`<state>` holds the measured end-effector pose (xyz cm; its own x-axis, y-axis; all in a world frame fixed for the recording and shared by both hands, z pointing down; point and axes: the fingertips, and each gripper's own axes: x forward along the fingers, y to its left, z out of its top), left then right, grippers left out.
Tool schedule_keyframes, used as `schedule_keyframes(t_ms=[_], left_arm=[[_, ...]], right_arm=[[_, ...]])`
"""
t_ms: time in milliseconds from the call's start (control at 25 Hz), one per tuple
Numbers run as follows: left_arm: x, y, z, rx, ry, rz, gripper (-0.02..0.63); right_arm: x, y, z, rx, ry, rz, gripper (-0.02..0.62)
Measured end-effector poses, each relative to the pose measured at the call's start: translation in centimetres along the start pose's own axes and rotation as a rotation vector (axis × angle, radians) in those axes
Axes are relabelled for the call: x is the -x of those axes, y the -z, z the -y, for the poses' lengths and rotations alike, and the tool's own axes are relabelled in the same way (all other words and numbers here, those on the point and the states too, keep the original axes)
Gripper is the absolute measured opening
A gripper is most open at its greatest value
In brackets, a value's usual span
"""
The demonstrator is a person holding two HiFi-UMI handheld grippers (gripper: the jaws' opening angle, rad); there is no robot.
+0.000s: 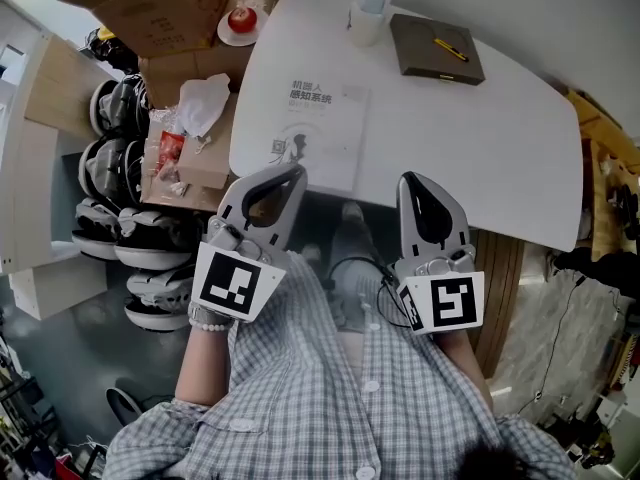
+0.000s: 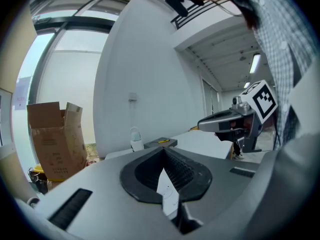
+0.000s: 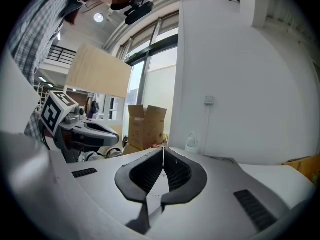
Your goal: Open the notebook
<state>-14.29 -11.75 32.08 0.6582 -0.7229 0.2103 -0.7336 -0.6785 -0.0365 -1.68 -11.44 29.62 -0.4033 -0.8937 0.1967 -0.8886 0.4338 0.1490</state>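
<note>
Your left claw (image 1: pixel 288 175) and right claw (image 1: pixel 413 181) sit closed and empty by the tabletop (image 1: pixel 500 148) edge. You look to be at the approach step: reach the far brown notebook (image 1: pixel 425 60), then part one claw.

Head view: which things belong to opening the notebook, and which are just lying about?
Job: brown notebook, closed; left gripper and right gripper, both shut, empty.
Lying about: yellow pen on the notebook's cover; white book; white bottle; apple; cardboard box.
</note>
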Motion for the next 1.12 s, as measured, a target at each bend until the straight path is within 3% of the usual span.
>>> schedule_keyframes(t_ms=[160,480,640,840,960,1120], left_arm=[[-1.5,1.5,1.2,-0.006,0.053,-0.057,0.009],[-5.7,5.4,4.9,-0.109,0.207,-0.194,0.011],[-7.0,6.8,5.8,-0.135,0.234,-0.233,0.011],[-8.6,8.6,6.9,-0.225,0.269,-0.278,0.012],[-9.4,10.2,8.0,-0.251,0.312,-0.322,0.081],[-10.0,12.6,9.2,-0.305,0.351,-0.389,0.115]], right_arm=[[-0.6,0.8,0.2,-0.006,-0.013,-0.023,0.021],[-1.0,3.0,2.2,-0.045,-0.004,-0.066,0.021],[-1.4,4.3,3.1,-0.064,-0.007,-0.091,0.021],[-1.8,5.9,4.1,-0.087,-0.011,-0.118,0.021],[-2.1,7.3,4.4,-0.109,-0.014,-0.144,0.021],[-2.1,9.0,4.3,-0.139,-0.026,-0.179,0.021]])
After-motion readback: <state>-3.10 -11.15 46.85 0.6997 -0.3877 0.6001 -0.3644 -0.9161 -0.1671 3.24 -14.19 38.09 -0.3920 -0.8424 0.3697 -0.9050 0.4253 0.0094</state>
